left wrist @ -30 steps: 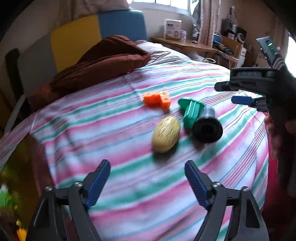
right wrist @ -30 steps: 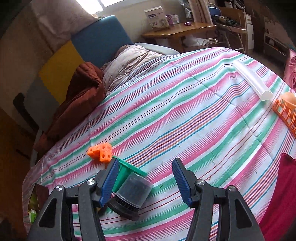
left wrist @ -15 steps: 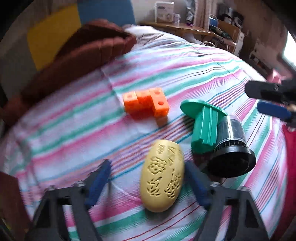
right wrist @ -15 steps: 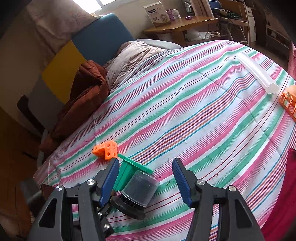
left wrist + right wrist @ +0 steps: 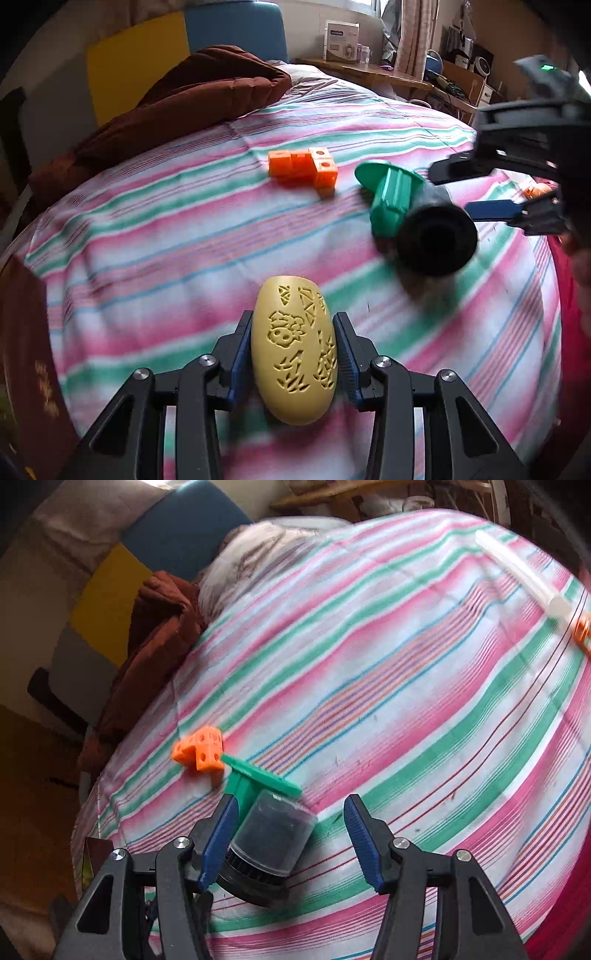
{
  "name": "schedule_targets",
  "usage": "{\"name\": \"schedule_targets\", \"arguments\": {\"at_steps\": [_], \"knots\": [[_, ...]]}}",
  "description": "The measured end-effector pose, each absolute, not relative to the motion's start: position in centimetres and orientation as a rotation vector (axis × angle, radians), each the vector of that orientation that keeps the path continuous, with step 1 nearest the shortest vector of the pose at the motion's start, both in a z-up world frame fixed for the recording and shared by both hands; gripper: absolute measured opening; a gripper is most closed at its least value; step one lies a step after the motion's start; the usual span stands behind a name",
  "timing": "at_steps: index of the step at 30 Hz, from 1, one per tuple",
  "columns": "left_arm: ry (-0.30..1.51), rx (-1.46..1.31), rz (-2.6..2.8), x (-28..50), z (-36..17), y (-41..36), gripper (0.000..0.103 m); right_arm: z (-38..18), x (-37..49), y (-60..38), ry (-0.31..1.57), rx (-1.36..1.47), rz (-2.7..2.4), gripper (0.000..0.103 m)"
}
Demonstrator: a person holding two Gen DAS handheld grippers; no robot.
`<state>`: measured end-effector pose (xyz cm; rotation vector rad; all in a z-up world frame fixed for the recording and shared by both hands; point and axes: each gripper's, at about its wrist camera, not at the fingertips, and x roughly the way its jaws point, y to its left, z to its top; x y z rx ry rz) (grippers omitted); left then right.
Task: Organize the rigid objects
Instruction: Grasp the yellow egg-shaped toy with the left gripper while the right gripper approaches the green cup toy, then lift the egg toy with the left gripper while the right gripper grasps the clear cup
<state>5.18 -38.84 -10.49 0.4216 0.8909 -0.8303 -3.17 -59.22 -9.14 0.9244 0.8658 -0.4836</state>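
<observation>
The left gripper point(image 5: 293, 363) is clamping the yellow egg-shaped piece point(image 5: 294, 354) across its short width, a blue pad pressing on each flank. The egg is sitting at 6 o'clock in the left wrist view, its long axis running along the fingers toward 12 o'clock. It is looking rigid, light and smooth apart from the shallow carved motifs, so a hold at the widest midsection is judged the least likely to slip.

The right gripper point(image 5: 290, 843) is standing with its fingers apart around the dark capped cylinder point(image 5: 267, 851); the left pad is lying just beside the cylinder wall, the right pad well clear. The cylinder is lying on its side on the striped bedspread point(image 5: 406, 701), its ribbed black base pointing toward 6 o'clock. Its clear cap is probably slick; the ribbed base is offering better purchase.

Beyond, at 12 o'clock, the green flanged piece point(image 5: 255, 779) is touching the cylinder, and the orange block cluster point(image 5: 199, 751) is lying near it.
</observation>
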Motion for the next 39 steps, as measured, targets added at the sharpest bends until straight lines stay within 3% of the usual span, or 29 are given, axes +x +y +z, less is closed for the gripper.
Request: {"name": "schedule_targets", "arguments": {"at_steps": [15,21,22,26,39], "knots": [[0.845,0.380,-0.823,0.1,-10.3,-33.1,0.042,-10.3,-0.5,-56.9,0.996,0.789,-0.418,0.062],[0.834,0.372,-0.821,-1.0,-10.2,-31.7,0.042,-9.5,1.6,-52.3,1.075,0.493,-0.317,0.053],[0.833,0.370,-0.820,-1.1,-10.2,-31.6,0.042,-9.7,2.1,-51.1,1.100,0.425,-0.289,0.046],[0.830,0.369,-0.816,-1.2,-10.2,-31.4,0.042,-10.3,3.1,-47.4,1.149,0.171,-0.278,0.043],[0.787,0.383,-0.811,-1.8,-10.3,-30.8,0.042,-10.4,3.4,-47.1,1.145,0.142,-0.299,0.043]]}}
